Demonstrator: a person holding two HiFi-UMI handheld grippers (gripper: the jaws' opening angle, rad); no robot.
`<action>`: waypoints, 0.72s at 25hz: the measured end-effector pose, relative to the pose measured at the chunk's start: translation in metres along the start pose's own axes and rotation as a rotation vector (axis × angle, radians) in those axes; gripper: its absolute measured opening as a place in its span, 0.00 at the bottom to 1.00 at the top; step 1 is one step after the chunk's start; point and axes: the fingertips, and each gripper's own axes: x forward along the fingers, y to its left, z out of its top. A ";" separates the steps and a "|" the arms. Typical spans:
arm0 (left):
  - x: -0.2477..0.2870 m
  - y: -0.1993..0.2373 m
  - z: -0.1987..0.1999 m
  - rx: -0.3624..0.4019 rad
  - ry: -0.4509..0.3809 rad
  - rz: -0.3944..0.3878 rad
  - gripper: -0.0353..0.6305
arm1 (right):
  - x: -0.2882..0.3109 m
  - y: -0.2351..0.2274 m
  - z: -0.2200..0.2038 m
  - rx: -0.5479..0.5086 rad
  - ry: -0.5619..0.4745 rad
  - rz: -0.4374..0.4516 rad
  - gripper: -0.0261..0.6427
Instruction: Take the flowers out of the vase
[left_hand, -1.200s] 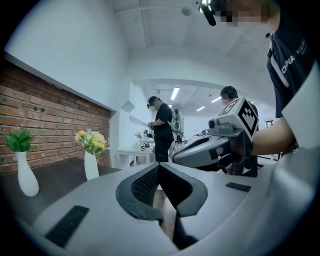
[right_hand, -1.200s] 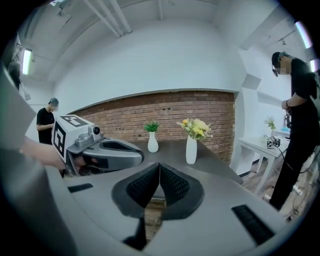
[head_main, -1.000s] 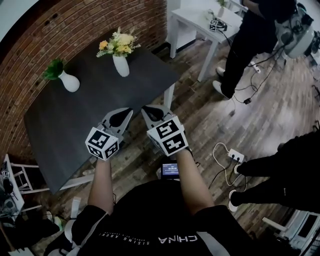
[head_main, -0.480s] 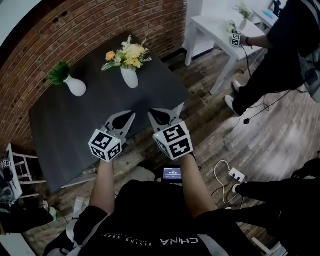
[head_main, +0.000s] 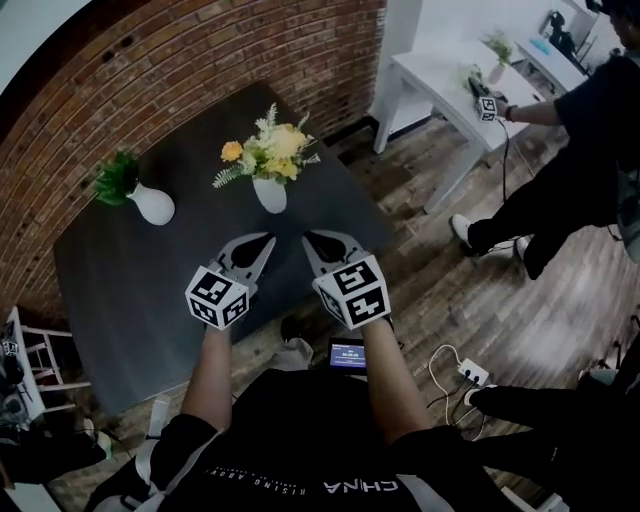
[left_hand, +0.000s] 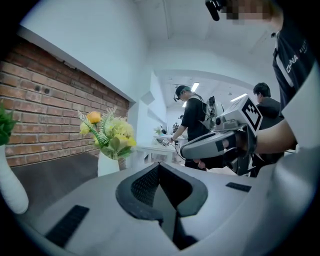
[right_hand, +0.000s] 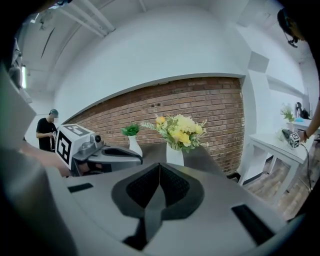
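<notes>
Nearest of all, the person's dark shirt (head_main: 330, 440) carries "CHINA" across the chest, seen upside down from the head view. The smaller line of print beside it is too fine to read. A small lit screen (head_main: 348, 352) sits on the near side of the vase, below the right hand, and its figures are also too small to read. The cubes on the tools carry only square markers, no letters.

The left tool (head_main: 266, 240) and the right tool (head_main: 309, 238) are side by side just short of the vase (head_main: 270, 194), each with its jaws pressed together and nothing between them. The vase stands on the dark tabletop (head_main: 120, 270), straight ahead of the pair. It is nearly dead ahead of the right tool and off to the left of the left tool's line. Neither tool touches it. I judge them about equally near.

The flowers (head_main: 268, 152), yellow and orange with green fronds, stand upright in the vase with their stems vertical, so they should draw out upward.

To the left of the vase is a second white vase (head_main: 154, 206) holding a green sprig. Beyond the vase is a brick wall (head_main: 150, 70), and to the right of it a white table (head_main: 440, 70).
</notes>
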 end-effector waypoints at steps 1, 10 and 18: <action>0.002 0.009 0.001 0.000 -0.003 -0.002 0.06 | 0.008 -0.003 0.005 0.012 -0.006 0.000 0.05; 0.020 0.074 -0.010 -0.004 0.048 -0.013 0.06 | 0.066 -0.014 0.024 0.059 0.001 -0.020 0.05; 0.040 0.109 -0.020 -0.008 0.065 0.083 0.30 | 0.087 -0.031 0.021 0.070 0.027 -0.010 0.05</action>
